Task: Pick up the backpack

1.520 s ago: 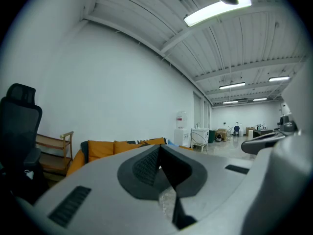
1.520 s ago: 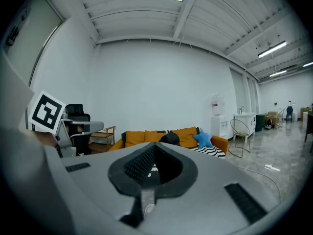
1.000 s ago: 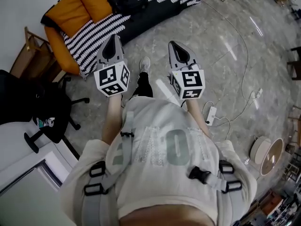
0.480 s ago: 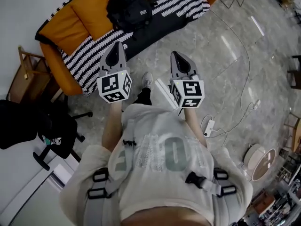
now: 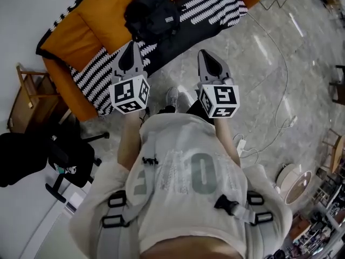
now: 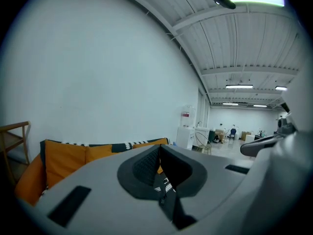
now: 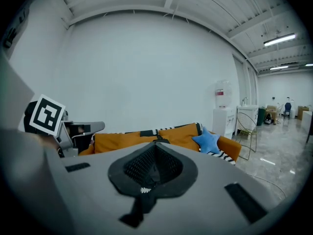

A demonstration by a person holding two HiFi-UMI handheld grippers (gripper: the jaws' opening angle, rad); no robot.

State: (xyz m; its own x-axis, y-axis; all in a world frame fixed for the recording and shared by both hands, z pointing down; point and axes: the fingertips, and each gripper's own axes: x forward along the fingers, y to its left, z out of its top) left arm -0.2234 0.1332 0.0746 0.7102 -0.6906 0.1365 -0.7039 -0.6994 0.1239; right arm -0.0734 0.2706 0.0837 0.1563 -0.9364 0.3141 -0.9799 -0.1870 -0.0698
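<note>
Sofa (image 5: pixel 97 15) first: orange, draped with a black-and-white striped blanket (image 5: pixel 99 69), ahead of me across the floor. The black backpack (image 5: pixel 152 12) sits on its seat against the cushions. My left tongs (image 5: pixel 131 47) and right tongs (image 5: pixel 204 55) are both clenched on nothing, side by side, short of it. I judge this the approach; next I'd close the gap, spread one pair and take a strap or top handle.

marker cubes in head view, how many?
2. One marker cube sits at the back of the left gripper, the other at the back of the right gripper. None seems hidden.
</note>
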